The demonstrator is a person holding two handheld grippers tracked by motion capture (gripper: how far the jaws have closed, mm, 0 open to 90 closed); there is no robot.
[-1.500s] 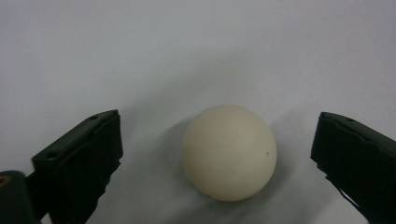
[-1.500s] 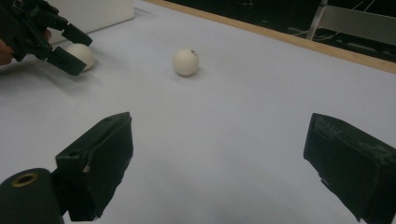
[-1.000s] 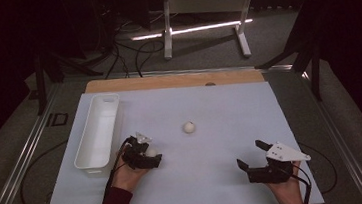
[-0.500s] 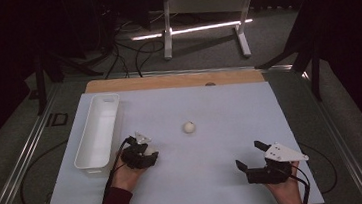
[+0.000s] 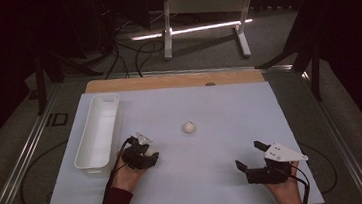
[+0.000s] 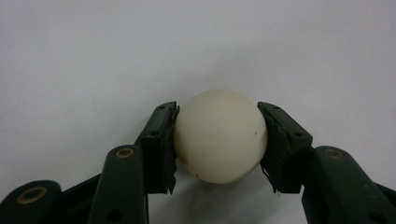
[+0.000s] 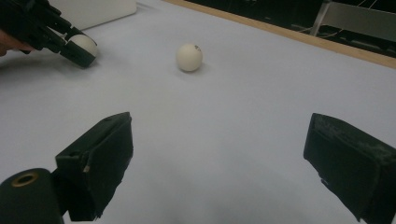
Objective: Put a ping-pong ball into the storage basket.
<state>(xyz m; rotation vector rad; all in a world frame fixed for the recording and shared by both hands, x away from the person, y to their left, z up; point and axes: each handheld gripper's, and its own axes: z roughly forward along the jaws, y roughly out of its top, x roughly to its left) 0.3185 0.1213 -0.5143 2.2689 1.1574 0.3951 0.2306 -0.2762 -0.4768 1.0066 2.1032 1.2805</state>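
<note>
A cream-white ball [image 6: 219, 135] sits between the pads of my left gripper [image 6: 218, 142], pressed from both sides just above the white table surface. From above, the left gripper [image 5: 142, 147] lies near the front left, beside the tray. The right gripper view shows that held ball [image 7: 85, 44] at its top left. A second white ball [image 5: 189, 127] rests loose in the middle of the table, apart from both grippers, also seen as the loose ball [image 7: 189, 57]. My right gripper [image 5: 247, 154] stands at the front right, its jaws wide apart and empty [image 7: 219, 154].
A long white tray [image 5: 96, 132] lies along the left side, just left of the left gripper. A wooden strip [image 5: 167, 80] borders the table's far edge. Cables trail from both grippers toward the front edge. A white metal stand [image 5: 200, 4] is on the floor beyond.
The left gripper's jaws have drawn together onto the ball. Both hands have stayed where they were, and the loose ball has not moved.
</note>
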